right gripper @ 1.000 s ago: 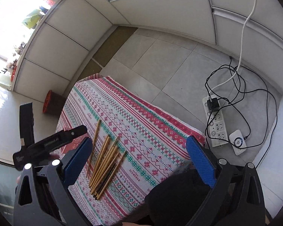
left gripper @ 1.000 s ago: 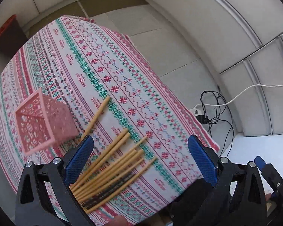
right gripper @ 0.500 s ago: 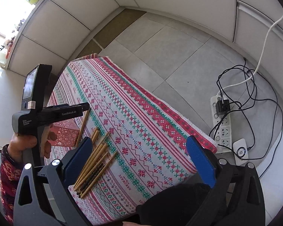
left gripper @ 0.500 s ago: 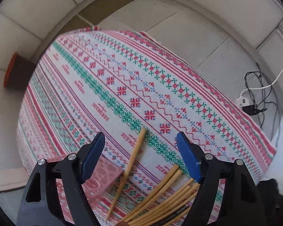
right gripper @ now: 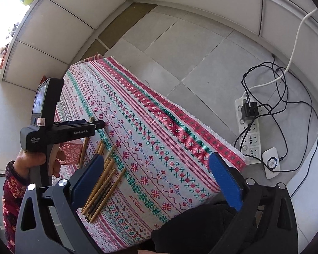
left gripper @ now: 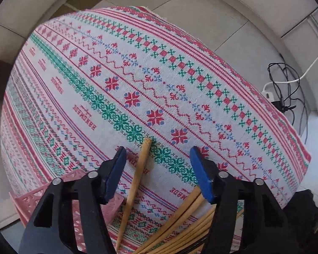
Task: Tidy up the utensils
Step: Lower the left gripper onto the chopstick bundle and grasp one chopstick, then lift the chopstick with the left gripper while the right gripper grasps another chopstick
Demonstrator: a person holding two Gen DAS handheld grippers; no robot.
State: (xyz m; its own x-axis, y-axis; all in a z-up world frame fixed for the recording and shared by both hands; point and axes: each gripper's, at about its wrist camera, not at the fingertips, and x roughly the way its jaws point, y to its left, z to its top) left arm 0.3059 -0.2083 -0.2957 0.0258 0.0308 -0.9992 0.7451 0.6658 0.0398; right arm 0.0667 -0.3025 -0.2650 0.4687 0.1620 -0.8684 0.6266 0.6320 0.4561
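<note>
While the left tool (left gripper: 155,165) hangs wide over the lone chopstick (left gripper: 135,187) at lower centre, gripping it comes next; right tool (right gripper: 156,175) gapes empty.

**Black frames, blue pads**

Both grippers, the left gripper (left gripper: 156,158) and the right gripper (right gripper: 156,177), have black frames, silver screws and blue pads (right gripper: 225,181). Printed white lettering marks the left handle; a red patterned sleeve (right gripper: 10,192) covers the wrist

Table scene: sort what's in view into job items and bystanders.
Job: lone chopstick between the open left gripper fingers; chopstick pile; pink holder; open right gripper.
Bystanders: power strip, cables, tablecloth.
</note>
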